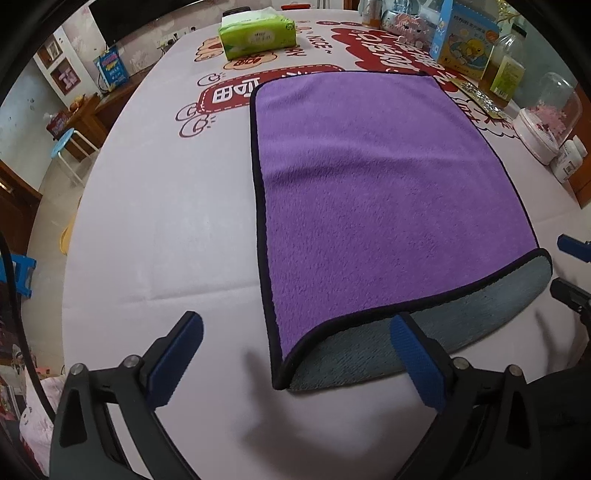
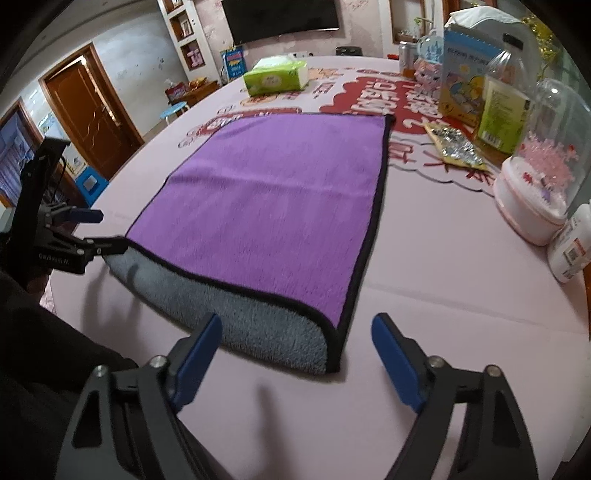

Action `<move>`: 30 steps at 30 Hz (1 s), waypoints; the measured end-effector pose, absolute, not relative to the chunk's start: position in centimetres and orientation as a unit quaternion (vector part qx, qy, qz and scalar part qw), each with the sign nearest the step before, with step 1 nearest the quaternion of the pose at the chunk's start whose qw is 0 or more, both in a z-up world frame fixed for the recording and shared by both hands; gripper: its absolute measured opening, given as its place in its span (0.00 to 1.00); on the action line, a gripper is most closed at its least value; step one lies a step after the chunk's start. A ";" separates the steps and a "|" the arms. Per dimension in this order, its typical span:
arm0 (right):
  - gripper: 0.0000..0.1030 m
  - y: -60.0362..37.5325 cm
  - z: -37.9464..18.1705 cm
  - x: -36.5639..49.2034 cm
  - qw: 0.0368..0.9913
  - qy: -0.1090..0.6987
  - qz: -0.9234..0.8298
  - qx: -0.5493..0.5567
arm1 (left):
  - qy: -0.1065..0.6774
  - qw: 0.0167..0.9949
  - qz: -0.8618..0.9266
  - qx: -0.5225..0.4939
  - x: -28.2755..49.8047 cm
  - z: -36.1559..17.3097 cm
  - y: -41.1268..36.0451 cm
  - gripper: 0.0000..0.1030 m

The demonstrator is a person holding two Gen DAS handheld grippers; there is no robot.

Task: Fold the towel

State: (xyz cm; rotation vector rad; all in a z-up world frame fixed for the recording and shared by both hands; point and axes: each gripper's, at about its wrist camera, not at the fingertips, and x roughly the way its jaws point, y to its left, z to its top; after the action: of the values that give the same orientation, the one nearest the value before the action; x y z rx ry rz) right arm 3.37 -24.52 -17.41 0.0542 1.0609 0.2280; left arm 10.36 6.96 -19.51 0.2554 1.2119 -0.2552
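Observation:
A purple towel (image 1: 376, 192) with a black hem and a grey underside lies on the table, folded once, its grey fold (image 1: 424, 332) at the near edge. It also shows in the right wrist view (image 2: 273, 206). My left gripper (image 1: 295, 358) is open and empty, its jaws straddling the towel's near left corner just above the table. My right gripper (image 2: 295, 362) is open and empty at the near right corner. The left gripper also shows in the right wrist view (image 2: 88, 232), and the right gripper at the left wrist view's right edge (image 1: 570, 269).
The round table has a pink printed cloth (image 1: 166, 221). A green tissue pack (image 1: 258, 33) lies at the far side. A glass dome ornament (image 2: 535, 184), bottles (image 2: 502, 107), a picture book (image 2: 465, 81) and a foil packet (image 2: 456, 146) stand right of the towel.

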 end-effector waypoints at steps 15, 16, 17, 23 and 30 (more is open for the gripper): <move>0.46 -24.4 -18.9 3.2 0.845 0.521 0.114 0.028 | 0.589 0.791 -0.132 0.098 9.8 -21.0 7.1 0.57; 0.45 -24.5 -18.9 3.2 0.846 0.521 0.112 0.029 | 0.590 0.791 -0.134 0.095 9.7 -21.0 7.1 0.55; 0.41 -24.6 -18.9 3.1 0.846 0.520 0.110 0.030 | 0.591 0.790 -0.135 0.093 9.6 -21.0 7.1 0.51; 0.27 -25.2 -19.0 3.1 0.847 0.520 0.103 0.039 | 0.594 0.786 -0.141 0.095 9.2 -21.1 6.9 0.39; 0.14 -25.7 -19.0 3.1 0.847 0.520 0.098 0.042 | 0.597 0.784 -0.148 0.083 8.9 -20.9 7.0 0.14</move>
State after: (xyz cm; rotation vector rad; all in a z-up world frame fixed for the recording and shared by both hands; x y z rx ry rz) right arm 3.14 -25.72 -19.00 0.0885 1.0975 0.2068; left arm 8.93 7.01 -20.91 0.1788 1.2883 -0.3194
